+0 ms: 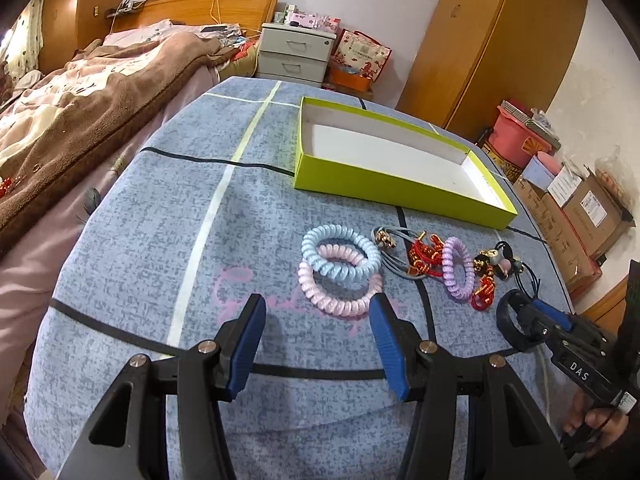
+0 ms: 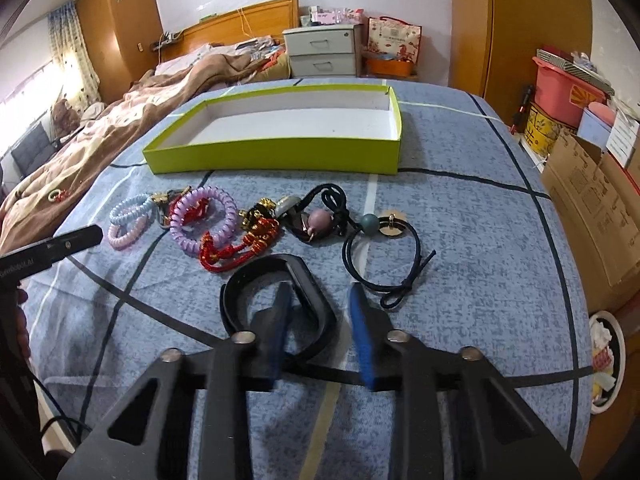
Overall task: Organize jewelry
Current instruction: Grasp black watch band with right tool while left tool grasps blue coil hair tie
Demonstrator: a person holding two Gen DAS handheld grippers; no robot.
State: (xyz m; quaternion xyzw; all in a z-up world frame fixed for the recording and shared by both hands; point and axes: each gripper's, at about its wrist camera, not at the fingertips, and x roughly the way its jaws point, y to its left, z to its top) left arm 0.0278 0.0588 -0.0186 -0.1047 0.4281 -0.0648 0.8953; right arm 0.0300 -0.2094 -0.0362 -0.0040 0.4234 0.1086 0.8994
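My pads are ribbed blue rubber on matt black plastic arms with shiny metal rivets. The spiral ties look like glossy pastel plastic, the red cords braided thread with gilt beads. The box is smooth green card, white inside, on a mottled blue cloth. The black band looks matt.

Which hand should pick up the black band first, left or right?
Right, probably. The right gripper already straddles one side of the black band, one finger inside its loop. The left gripper hangs open near the pink coil tie, further from the band.
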